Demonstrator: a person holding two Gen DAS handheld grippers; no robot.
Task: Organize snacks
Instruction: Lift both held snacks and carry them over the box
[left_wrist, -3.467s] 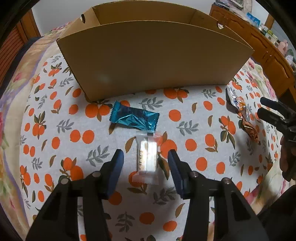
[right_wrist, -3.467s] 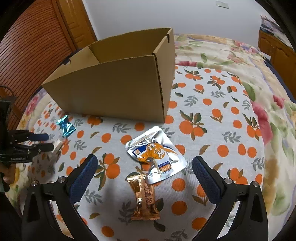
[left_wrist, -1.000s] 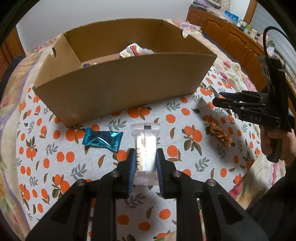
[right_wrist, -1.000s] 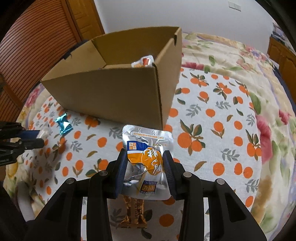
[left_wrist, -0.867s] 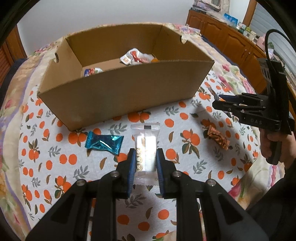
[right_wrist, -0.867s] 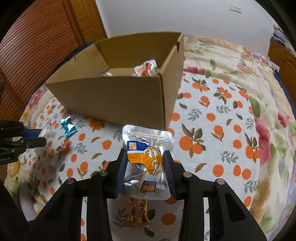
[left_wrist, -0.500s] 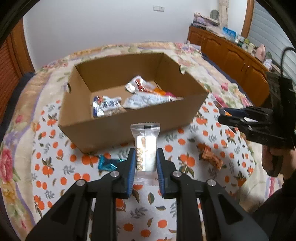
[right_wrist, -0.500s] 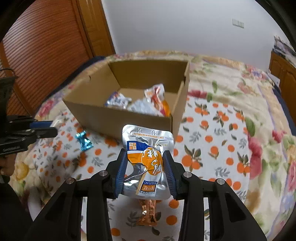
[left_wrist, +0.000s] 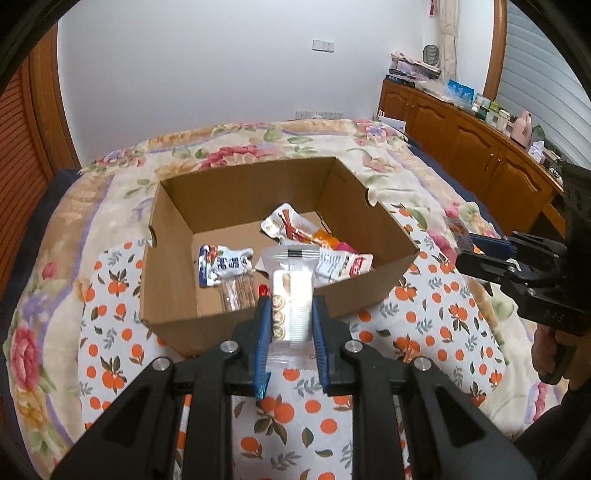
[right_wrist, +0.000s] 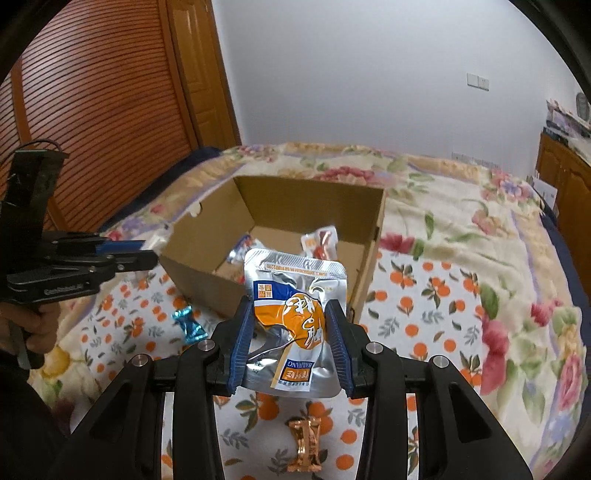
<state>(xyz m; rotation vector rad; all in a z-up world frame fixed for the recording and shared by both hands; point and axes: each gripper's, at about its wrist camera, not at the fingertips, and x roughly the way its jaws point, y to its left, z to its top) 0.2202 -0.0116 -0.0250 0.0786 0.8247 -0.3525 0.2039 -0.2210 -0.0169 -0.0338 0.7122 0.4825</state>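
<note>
snacks (left_wrist: 291, 236) in cardboard box (left_wrist: 177, 221), left fingers (left_wrist: 263, 332) gripping clear packet (left_wrist: 291, 295), right fingers (right_wrist: 242, 338) gripping foil pouch (right_wrist: 295, 314)

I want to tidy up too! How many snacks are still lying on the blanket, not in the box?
2. A blue candy lies near the box's front left corner, and a copper-wrapped snack lies near the bottom edge, below the right tongs. Others may be hidden.

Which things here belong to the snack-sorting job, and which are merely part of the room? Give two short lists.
Part of the job:
- cardboard box
- clear-wrapped biscuit pack in the left gripper
- silver and orange pouch in the right gripper
- blue candy and copper-wrapped snack on the orange-print cloth

Just lying about:
- floral bedspread
- wooden cabinets with clutter on top
</note>
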